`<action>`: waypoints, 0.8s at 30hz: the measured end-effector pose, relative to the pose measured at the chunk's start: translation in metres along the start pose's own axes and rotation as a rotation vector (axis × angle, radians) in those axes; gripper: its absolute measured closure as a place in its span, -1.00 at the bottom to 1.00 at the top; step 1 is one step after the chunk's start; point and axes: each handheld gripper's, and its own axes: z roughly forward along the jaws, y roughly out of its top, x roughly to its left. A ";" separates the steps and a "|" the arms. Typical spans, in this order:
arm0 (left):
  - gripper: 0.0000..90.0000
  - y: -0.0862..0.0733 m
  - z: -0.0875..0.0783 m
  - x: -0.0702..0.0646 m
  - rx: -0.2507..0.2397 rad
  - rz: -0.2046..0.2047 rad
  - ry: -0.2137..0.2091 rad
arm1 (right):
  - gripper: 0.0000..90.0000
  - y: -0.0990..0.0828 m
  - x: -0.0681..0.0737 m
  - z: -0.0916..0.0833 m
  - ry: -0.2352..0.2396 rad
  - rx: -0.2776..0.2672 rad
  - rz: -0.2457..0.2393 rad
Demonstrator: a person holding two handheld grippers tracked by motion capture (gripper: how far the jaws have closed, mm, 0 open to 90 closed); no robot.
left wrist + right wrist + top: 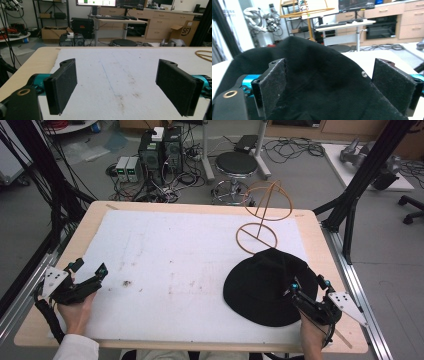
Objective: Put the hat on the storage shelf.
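A black brimmed hat [267,282] lies on the white mat [175,265] at the right of the table. Behind it stands a tan wire hat stand [263,215] with a ring base and a rounded top. My right gripper [310,286] is open at the hat's near right edge, and in the right gripper view the hat [322,82] lies between its spread jaws [332,85], with the stand [308,15] rising behind. My left gripper [89,269] rests open at the table's left edge, with bare mat [112,80] between its pads [63,85].
The wooden table [90,220] has a black frame post [365,175] at its right rear corner. Beyond the far edge stand a black stool [236,165], computer boxes [160,150] and loose cables on the floor. A few brown stains [126,283] mark the mat.
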 end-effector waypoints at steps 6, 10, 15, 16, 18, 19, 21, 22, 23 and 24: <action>-0.61 0.000 0.001 -0.001 0.004 0.002 -0.006 | -0.73 0.012 0.012 0.002 0.077 0.026 -0.042; -0.61 0.000 0.002 -0.001 0.009 0.004 -0.008 | -0.73 0.013 0.017 0.005 0.096 0.045 -0.061; -0.61 0.000 0.002 -0.001 0.011 0.005 -0.011 | -0.73 0.013 0.020 0.006 0.103 0.057 -0.082; -0.61 0.000 0.002 -0.002 0.010 0.004 -0.012 | -0.73 0.013 0.020 0.006 0.103 0.057 -0.082; -0.61 0.000 0.002 -0.002 0.011 0.005 -0.012 | -0.73 0.014 0.021 0.007 0.106 0.060 -0.086; -0.61 0.000 0.003 -0.002 0.011 0.005 -0.014 | -0.73 0.014 0.021 0.007 0.109 0.064 -0.087; -0.61 0.000 0.003 -0.002 0.012 0.006 -0.014 | -0.73 0.014 0.022 0.008 0.113 0.070 -0.091; -0.61 0.000 0.003 -0.002 0.012 0.007 -0.015 | -0.73 0.015 0.023 0.008 0.116 0.073 -0.096; -0.61 0.000 0.003 -0.002 0.012 0.007 -0.016 | -0.73 0.015 0.023 0.008 0.116 0.073 -0.096; -0.61 0.000 0.003 -0.002 0.012 0.008 -0.016 | -0.73 0.015 0.023 0.009 0.115 0.077 -0.100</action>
